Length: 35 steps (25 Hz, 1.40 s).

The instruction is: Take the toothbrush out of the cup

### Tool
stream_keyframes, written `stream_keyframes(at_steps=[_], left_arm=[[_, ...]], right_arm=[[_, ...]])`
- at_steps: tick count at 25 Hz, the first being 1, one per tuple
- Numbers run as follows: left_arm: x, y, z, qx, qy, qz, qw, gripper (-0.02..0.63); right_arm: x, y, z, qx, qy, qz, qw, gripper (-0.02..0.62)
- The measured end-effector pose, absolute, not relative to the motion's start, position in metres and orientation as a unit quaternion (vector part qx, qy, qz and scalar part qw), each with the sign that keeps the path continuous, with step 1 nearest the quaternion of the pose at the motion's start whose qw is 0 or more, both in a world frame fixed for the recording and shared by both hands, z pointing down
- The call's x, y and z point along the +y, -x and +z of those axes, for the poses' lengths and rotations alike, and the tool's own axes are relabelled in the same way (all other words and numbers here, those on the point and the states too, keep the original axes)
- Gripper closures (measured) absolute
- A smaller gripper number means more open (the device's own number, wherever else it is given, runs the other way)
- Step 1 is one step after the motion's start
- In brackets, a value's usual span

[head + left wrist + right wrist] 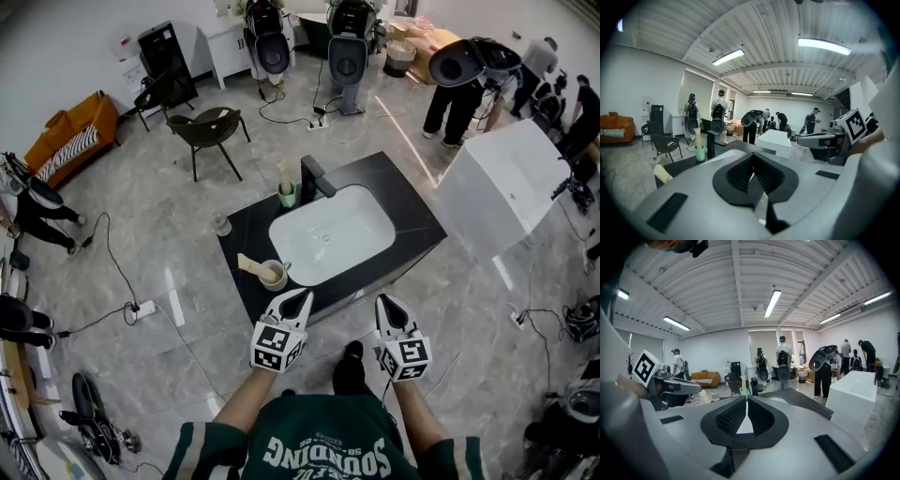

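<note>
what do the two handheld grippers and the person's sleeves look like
The left gripper and right gripper both have pale grey shells with black ribbed pads tapering to a point, and each carries a cube of black-and-white square markers. The person wears a dark green short-sleeved shirt with white-striped sleeve ends and white lettering.

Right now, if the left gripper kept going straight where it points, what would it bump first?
The left gripper would probably hit the front edge of the black counter, with the white sink just beyond. The cup sits slightly left of that line; depth is unclear.

pale toothbrush [285,174] stands upright in the small green cup [289,197].
</note>
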<state>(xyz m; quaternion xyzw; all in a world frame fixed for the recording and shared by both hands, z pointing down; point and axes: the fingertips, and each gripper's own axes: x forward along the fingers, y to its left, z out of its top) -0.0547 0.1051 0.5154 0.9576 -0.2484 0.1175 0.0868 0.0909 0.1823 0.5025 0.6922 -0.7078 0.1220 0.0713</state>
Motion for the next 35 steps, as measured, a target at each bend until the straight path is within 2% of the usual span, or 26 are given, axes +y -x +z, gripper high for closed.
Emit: stream_keyframes(at_steps=[8,17,35], left_arm=[[0.052,0.001,0.515,-0.326,-0.932,0.124,0.101,0.595],[0.026,-0.021,0.521,-0.389,-0.905,0.131,0.112,0.595],[-0.045,-0.015,0.526,-0.424,-0.889,0.116,0.128,0.595]], right_arm=[[0.111,-0.15,0.505,-0.765,-0.626,0.129,0.081,0.552],[0.068,-0.171,0.512,-0.811,-0.564,0.133,0.083,0.552],[-0.023,-0.129,0.511,-0.85,-0.504,0.12,0.092,0.552]])
